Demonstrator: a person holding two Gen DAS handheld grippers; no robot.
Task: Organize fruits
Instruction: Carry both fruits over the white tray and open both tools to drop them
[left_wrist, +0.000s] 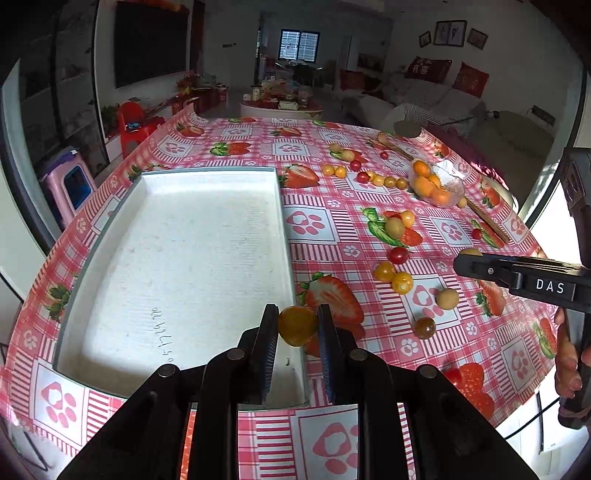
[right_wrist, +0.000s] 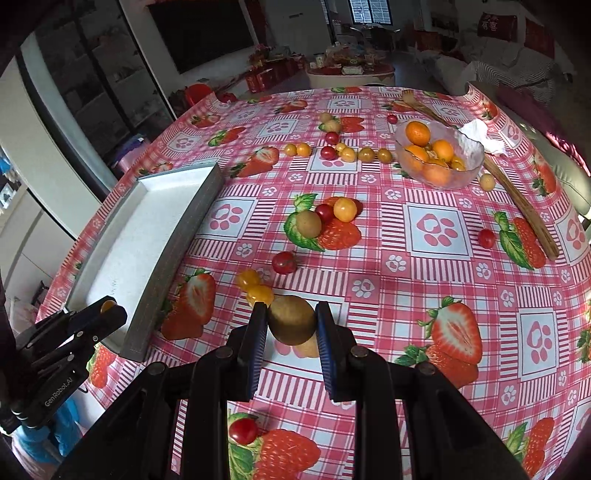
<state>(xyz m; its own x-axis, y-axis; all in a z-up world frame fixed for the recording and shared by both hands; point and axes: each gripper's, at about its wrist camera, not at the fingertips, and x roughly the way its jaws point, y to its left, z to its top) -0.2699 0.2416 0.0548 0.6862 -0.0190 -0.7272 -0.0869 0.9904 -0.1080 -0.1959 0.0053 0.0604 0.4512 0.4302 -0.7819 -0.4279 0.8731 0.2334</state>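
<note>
Over the near right corner of the white tray (left_wrist: 177, 258), the left gripper (left_wrist: 297, 325) holds a yellow cherry tomato (left_wrist: 297, 325) pinched between its blue-padded fingers (left_wrist: 269, 343), right above the tray's grey rim. To the right, above the pink strawberry-print tablecloth (right_wrist: 424, 288), the right gripper (right_wrist: 291, 325) is clamped on a brown-green longan (right_wrist: 291, 319), lifted off the cloth. Just beyond it lie two yellow tomatoes (right_wrist: 255, 286) and a red tomato (right_wrist: 284, 262). Farther off, more small fruits are scattered in a loose row, and at the far right a glass bowl (right_wrist: 439, 155) holds oranges (right_wrist: 418, 133), with a wooden stick (right_wrist: 517, 195) lying beside it.
</note>
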